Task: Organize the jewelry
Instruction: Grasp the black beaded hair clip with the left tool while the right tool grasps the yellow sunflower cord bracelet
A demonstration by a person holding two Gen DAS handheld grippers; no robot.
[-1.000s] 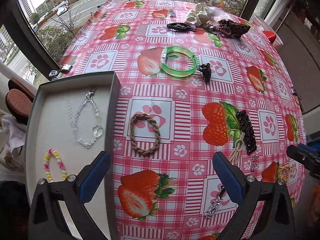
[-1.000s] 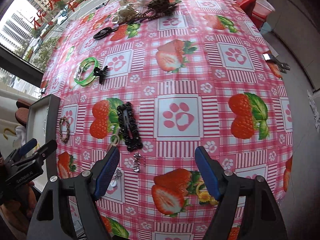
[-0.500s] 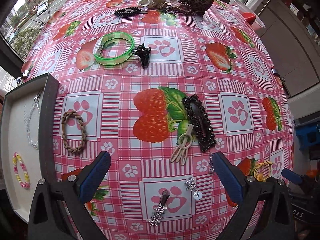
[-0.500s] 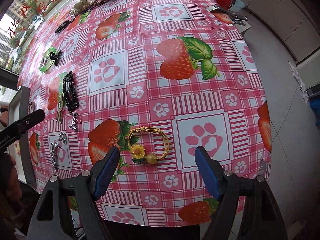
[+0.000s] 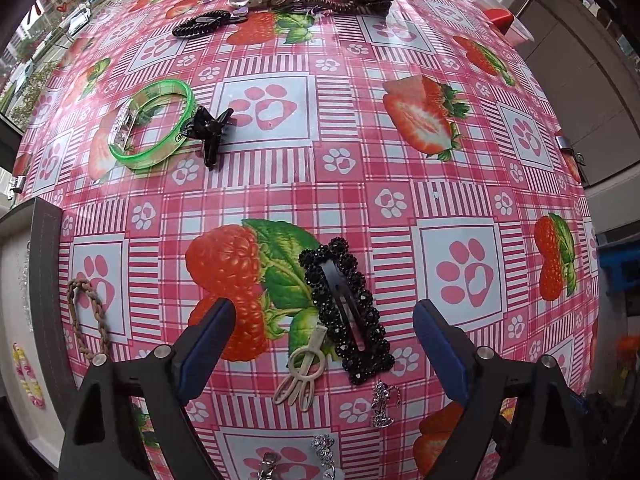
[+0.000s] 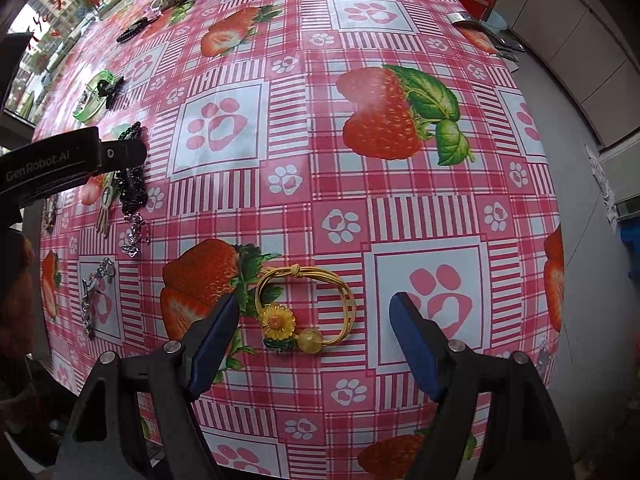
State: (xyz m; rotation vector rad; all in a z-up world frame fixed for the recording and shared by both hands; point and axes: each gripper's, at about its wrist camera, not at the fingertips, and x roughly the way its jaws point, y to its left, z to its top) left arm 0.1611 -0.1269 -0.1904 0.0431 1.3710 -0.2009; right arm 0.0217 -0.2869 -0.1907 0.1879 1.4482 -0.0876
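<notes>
Right now our right gripper (image 6: 314,334) has its blue fingers (image 6: 214,338) wide apart, holding nothing. Just ahead, between them, lies a yellow cord bracelet with a plastic sunflower and a round amber bead (image 6: 306,306). We think it is very light and floppy. The cords look thin and flat on the pink strawberry tablecloth (image 6: 360,184), so they may slip. The sunflower and bead stick up more, so that lumpy end looks like the best place to pinch.

Our left gripper (image 5: 324,340) is wide apart too, with nothing in it. Between its fingers, close ahead, lies a black beaded snap hair clip (image 5: 346,312). It looks stiff and flat, and its bumpy beads should give a good hold across the narrow way. Touching its near end is a small cream plastic clip (image 5: 302,370), which looks thin and could bend.

Off to the left side is a grey tray (image 5: 44,280), where we guess things go. Next to it lies a soft brown braided band (image 5: 86,320). Farther ahead on the left sit a hard green plastic bangle (image 5: 154,130) and a black claw clip (image 5: 210,130), touching each other.
</notes>
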